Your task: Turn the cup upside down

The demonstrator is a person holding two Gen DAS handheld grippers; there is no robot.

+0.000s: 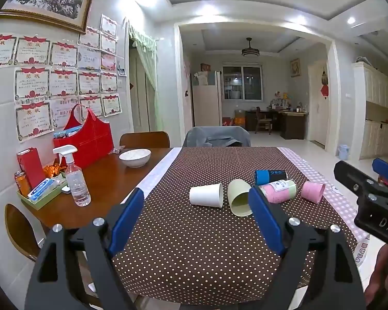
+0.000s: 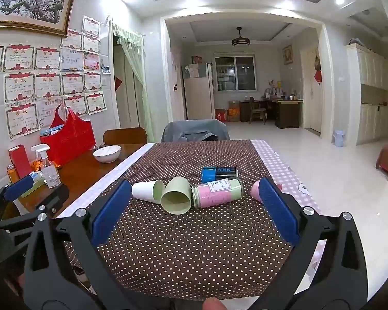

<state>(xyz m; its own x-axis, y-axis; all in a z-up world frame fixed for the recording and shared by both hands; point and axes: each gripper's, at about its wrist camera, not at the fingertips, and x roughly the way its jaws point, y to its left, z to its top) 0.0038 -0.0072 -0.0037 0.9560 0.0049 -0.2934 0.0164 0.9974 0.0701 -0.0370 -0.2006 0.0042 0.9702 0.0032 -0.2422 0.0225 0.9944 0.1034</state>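
Left wrist view, left tool (image 1: 196,215) & right tool (image 2: 194,213) both spread wide, white paper cup (image 1: 206,195) on its side, polka-dot cloth (image 1: 194,245).

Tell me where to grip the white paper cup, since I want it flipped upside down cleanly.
Grip the white paper cup across its side wall, mid-body, coming from above. It lies on its side, mouth touching the green cup, so the rim is crowded; the closed end is freer.
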